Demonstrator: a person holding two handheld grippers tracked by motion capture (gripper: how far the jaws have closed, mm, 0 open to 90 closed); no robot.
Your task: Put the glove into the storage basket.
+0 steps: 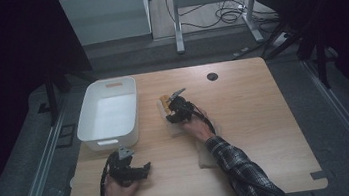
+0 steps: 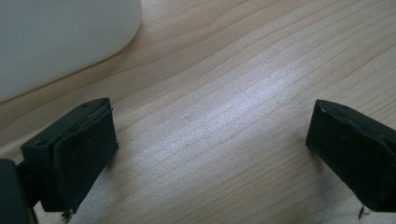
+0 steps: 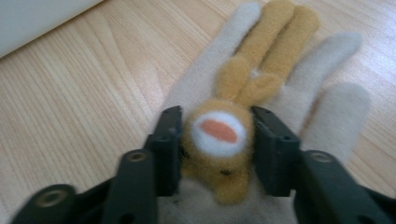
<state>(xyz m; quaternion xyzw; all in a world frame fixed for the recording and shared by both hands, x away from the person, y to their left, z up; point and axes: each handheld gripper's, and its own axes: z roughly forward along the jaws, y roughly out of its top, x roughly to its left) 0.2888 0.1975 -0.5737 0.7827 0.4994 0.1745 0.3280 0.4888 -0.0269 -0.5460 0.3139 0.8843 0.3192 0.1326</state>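
Currently the right gripper is clamped on the head of a tan plush bunny sewn onto a cream glove, both pads pressing its sides; glove lies flat on the wooden table, just right of the white bin. Left gripper rests near the bin's corner, jaws spread wide, holding nothing, only tabletop between them.

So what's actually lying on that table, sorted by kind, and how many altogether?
White plastic bins: 1
Cream gloves with an orange bunny figure on top: 1
Hand-held grippers: 2, the left gripper open over bare wood, the right gripper closed on the bunny
Total: 4
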